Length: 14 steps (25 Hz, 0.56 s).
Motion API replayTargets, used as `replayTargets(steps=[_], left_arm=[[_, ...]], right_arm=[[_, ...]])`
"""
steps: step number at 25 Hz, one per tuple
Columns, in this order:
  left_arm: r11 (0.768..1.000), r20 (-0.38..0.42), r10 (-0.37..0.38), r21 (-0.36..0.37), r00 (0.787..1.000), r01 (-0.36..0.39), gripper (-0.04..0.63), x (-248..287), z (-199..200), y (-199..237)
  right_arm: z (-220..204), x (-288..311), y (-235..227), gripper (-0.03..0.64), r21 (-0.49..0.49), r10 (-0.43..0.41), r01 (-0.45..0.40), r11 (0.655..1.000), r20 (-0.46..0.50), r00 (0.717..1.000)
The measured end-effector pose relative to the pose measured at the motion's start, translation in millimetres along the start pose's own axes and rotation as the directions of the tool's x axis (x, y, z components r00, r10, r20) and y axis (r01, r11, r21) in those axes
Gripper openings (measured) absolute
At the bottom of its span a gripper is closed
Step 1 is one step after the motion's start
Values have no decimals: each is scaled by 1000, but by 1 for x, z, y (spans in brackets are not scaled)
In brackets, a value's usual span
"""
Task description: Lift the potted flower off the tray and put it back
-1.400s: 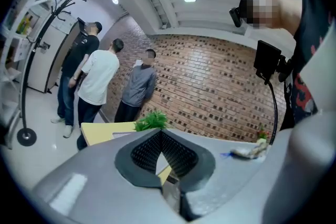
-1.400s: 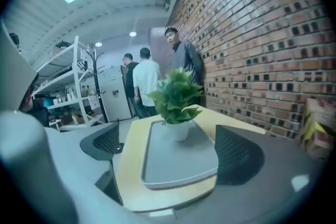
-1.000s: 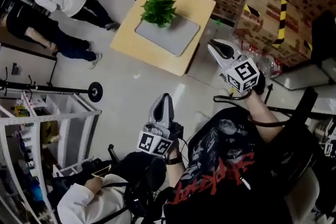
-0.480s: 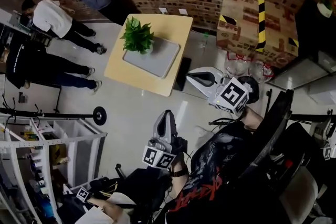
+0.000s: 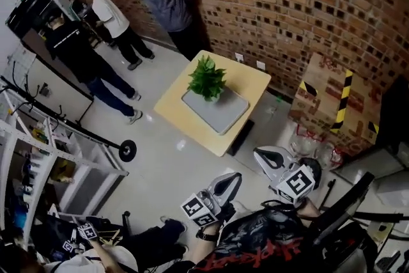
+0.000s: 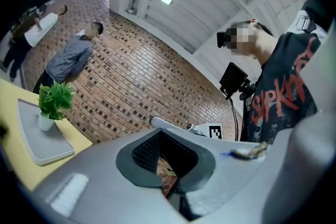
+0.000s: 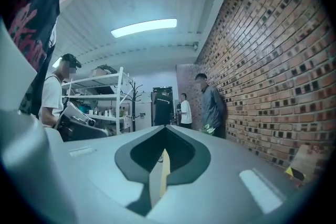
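The potted flower [image 5: 206,78], green leaves in a small white pot, stands on the far left corner of a grey tray [image 5: 220,113] on a yellow table [image 5: 176,113]. The left gripper view shows the flower [image 6: 54,102] and tray [image 6: 43,139] at its left edge. Both grippers hang far short of the table, close to my body. My left gripper [image 5: 229,183] is shut and holds nothing. To its right, my right gripper [image 5: 265,158] is also shut and empty. Its marker cube [image 6: 214,131] pokes out beyond the left jaws.
Three people stand by the brick wall [image 5: 307,3] beyond the table; the nearest [image 5: 167,0] is right behind it. A cardboard box with black-and-yellow tape [image 5: 332,102] sits at the right. Metal shelving [image 5: 35,150] and a wheeled stand [image 5: 128,150] stand at the left.
The view has tilted up, so more wall and people show. Both grippers now sit lower in the picture and closer together; the right one has dropped from beside the table's edge.
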<state>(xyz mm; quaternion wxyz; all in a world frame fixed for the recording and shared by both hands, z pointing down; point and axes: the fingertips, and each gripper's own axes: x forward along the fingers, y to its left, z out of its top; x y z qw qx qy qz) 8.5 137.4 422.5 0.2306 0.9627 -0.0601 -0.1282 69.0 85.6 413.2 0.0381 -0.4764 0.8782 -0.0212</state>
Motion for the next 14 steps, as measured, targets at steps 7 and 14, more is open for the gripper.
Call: replayTargets(steps=[7, 14], left_arm=[[997, -57, -16, 70, 998, 20, 0, 24, 9, 4], [996, -84, -83, 38, 993, 87, 0, 24, -13, 2]], right_arm=[[-3, 0, 4, 0, -7, 15, -16, 1000, -58, 998], [-11, 1, -1, 0, 0, -10, 10, 1000, -34, 999]])
